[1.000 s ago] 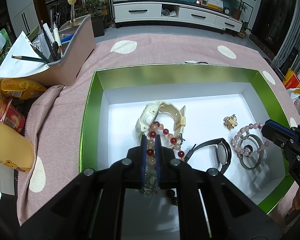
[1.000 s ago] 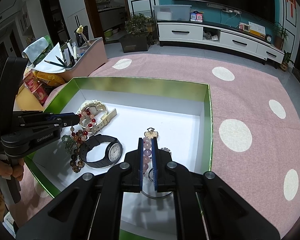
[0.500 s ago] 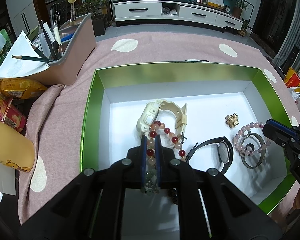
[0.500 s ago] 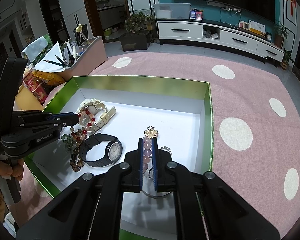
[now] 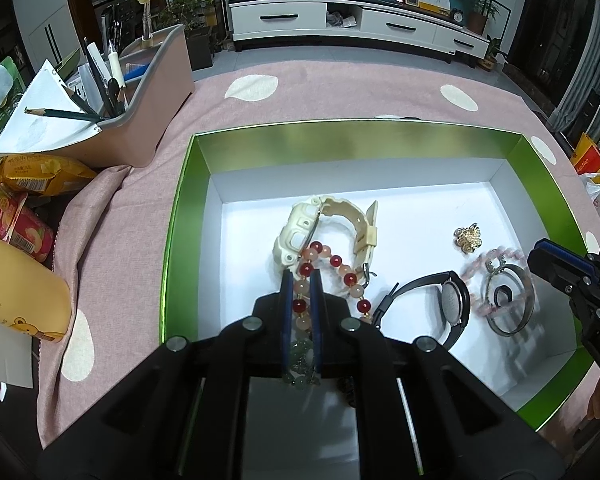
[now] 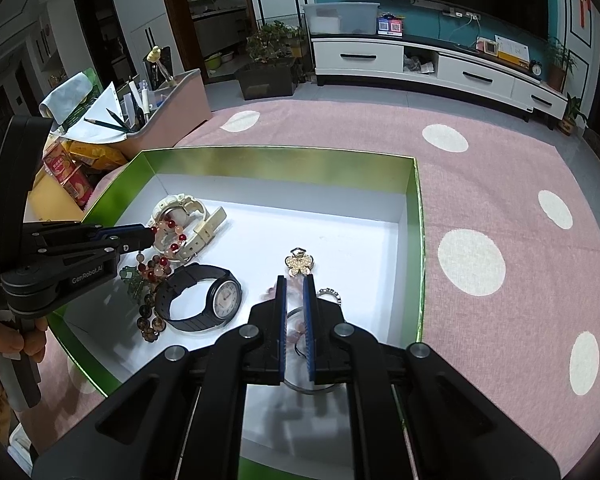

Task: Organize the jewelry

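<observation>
A green box with a white floor (image 5: 260, 208) sits on a surface covered by a pink cloth with pale dots (image 6: 500, 184).

The left gripper (image 5: 300, 280) has its fingers drawn narrow around a red and peach bead bracelet (image 5: 332, 260), pinching the strand between the blue pads. Green beads on the same strand hang lower between the fingers. Just beyond the fingertips lies a cream watch (image 5: 300, 228), touching the bracelet. To the right of the fingers a black watch (image 5: 448, 304) rests on the box floor.

The right gripper (image 6: 294, 284) also has narrow fingers, closed on a pale pink bead bracelet (image 5: 496, 260), which is blurred between the pads in its own view. A metal ring (image 5: 508, 300) lies under those fingertips, overlapping the pink beads. Just ahead of them sits a small gold flower brooch (image 6: 299, 264). The black watch (image 6: 204, 300) lies to the left of these fingers.

Outside the box, beyond the left fingers and to their left, stands a pink holder with pencils (image 5: 140, 104).
</observation>
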### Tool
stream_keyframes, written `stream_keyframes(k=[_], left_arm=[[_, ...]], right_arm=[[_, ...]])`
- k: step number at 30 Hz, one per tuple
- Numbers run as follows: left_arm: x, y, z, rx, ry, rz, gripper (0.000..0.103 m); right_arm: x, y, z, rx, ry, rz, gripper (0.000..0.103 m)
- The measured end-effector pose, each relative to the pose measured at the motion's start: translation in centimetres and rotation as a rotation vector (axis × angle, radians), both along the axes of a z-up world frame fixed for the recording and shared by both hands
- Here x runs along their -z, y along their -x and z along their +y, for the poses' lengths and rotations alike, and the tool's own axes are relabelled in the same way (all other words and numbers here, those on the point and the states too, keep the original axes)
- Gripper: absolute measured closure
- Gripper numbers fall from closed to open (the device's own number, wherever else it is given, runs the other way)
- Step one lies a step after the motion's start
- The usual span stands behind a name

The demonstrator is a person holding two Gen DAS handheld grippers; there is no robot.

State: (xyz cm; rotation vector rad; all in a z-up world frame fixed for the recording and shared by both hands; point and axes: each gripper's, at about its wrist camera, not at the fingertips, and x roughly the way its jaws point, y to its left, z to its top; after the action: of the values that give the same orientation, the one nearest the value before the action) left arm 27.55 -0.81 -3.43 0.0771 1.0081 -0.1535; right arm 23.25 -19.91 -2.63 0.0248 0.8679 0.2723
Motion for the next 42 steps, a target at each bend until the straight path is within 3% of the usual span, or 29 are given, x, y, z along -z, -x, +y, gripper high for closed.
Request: stream_keyframes(k=[4,8,10,17,19,21,28,36,39,42], left_arm=[[-0.3,0.2,-0.2,0.004,0.005,-0.003,0.084],[-1.2,0.8,-0.6,0.011,0.003,-0.022,0.058],[-1.6,1.1,-0.7,0.011,0.001,-0.03,0.056],[-3.6,2.4,-0.6,-0.004,-0.011,-0.058,0.021],[-4.3,3.0,-0.5,-0.011,-0.017,-0.069,0.016],[-4.9,3.4,-0.5,-0.013,-0.023,-0.073,0.005],[-8.1,5.3,-0.6,-0.04,-0.056,-0.12,0.002],[-13.9,7.6,-0.1,-0.081,-0.055,-0.187,0.002],[-15.9,8.5,-0.3,-0.106,-0.123,-0.203,0.002],[-17.2,9.3,-0.1,-0.092,-0.077,-0.213,0.002]], right_arm=[[-0.4,0.1,-0.3,0.014,-0.01,-0.004,0.094],[-1.2,0.6,-0.3,0.017,-0.01,-0.02,0.094],[-1.7,0.9,-0.4,0.021,-0.01,-0.029,0.091],[-3.4,2.0,-1.0,0.05,-0.012,-0.055,0.059],[-3.8,2.3,-1.2,0.06,-0.013,-0.059,0.054],[-4.3,2.5,-1.4,0.071,-0.014,-0.055,0.041],[-7.3,4.1,-1.5,0.109,0.027,-0.085,0.003],[-12.7,5.8,-2.1,0.159,0.061,-0.094,0.001],[-14.1,6.3,-1.9,0.155,0.07,-0.09,0.001],[-15.5,6.9,-1.2,0.136,0.097,-0.098,0.001]])
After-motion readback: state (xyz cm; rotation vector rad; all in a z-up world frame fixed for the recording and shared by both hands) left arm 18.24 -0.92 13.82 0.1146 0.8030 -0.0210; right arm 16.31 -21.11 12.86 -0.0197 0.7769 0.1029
